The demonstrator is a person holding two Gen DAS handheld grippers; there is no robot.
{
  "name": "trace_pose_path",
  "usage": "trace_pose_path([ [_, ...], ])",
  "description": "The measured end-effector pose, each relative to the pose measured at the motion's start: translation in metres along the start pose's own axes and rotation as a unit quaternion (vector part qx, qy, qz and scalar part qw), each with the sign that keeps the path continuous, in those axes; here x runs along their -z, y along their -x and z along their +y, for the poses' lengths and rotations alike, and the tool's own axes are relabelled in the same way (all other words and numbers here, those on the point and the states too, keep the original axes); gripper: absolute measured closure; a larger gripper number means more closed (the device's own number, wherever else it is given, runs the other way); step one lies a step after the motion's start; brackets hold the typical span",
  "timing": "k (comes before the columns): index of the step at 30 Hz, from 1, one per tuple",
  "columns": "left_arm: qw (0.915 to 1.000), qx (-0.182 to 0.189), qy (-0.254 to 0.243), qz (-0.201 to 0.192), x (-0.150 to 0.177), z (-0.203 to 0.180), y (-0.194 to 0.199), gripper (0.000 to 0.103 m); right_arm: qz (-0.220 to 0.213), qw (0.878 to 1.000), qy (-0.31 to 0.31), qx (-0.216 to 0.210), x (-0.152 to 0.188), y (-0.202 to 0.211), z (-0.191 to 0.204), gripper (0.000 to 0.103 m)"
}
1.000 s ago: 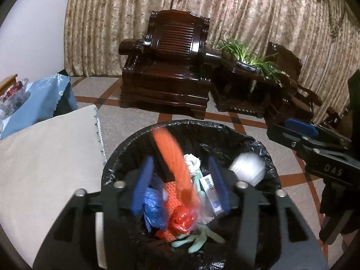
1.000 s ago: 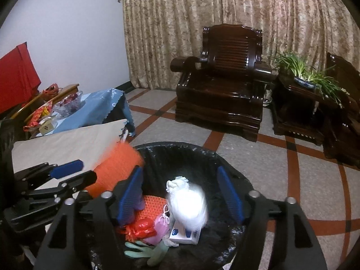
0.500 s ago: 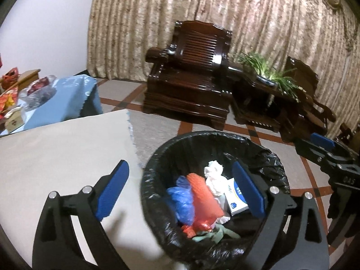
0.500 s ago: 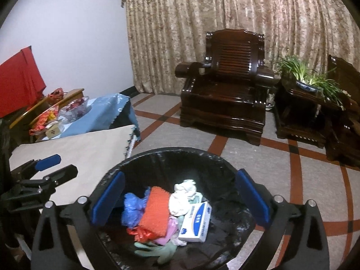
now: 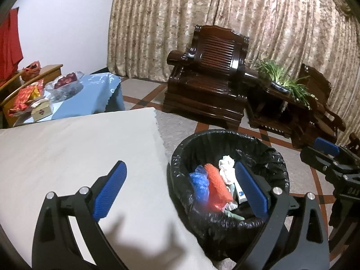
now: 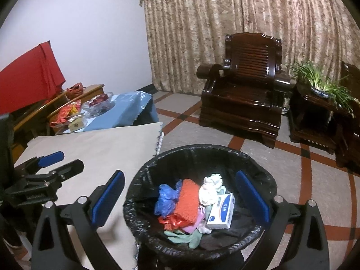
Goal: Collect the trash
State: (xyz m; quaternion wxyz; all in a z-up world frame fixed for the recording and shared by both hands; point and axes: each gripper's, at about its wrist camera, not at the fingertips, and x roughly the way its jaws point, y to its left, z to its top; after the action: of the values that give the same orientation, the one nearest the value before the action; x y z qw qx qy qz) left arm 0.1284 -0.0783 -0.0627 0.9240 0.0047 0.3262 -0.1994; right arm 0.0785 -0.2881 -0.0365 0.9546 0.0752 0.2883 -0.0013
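Left wrist view looks down over a pale beige cloth covering the tabletop (image 5: 74,148), bare but for the shadow of the tongs near its front edge; its right edge, a fringed hem, runs beside a bin lined with a black bag (image 5: 265,157), which stands on the floor just off that edge; the floor (image 5: 180,128) is grey tile crossed by red-brown bands, open between the bin and a dark carved wooden armchair (image 5: 209,81) set before patterned beige curtains (image 5: 225,11); right of the armchair a dark side table carries a green potted plant (image 5: 281,78); beyond the tabletop's far left corner a lower table under a blue cloth (image 5: 90,96) holds a glass bowl of red fruit (image 5: 65,83) and red packets.

Inside the bin lie the collected things: a blue plastic bag (image 6: 166,200), an orange mesh piece (image 6: 189,202), crumpled white paper (image 6: 211,191), a white box with blue print (image 6: 221,211) and a pale green glove (image 6: 184,236); all rest well below the rim.

The left tongs (image 5: 180,191) have just been opening and stand spread wide, nothing between the blue pads; one finger over the cloth, the other over the bin; the right tongs (image 6: 180,200) have likewise been opening, gape fully, empty, straddling the bin's mouth.
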Motion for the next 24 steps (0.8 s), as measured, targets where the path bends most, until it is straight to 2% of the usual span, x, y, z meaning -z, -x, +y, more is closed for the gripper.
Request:
trace_pose_path([
  [24,0.9979,-0.039,-0.001,-0.052,0.002,0.004,0.084,0.009,-0.026,0.999,0.038,-0.02,-0.01,0.036,0.048,0.006],
])
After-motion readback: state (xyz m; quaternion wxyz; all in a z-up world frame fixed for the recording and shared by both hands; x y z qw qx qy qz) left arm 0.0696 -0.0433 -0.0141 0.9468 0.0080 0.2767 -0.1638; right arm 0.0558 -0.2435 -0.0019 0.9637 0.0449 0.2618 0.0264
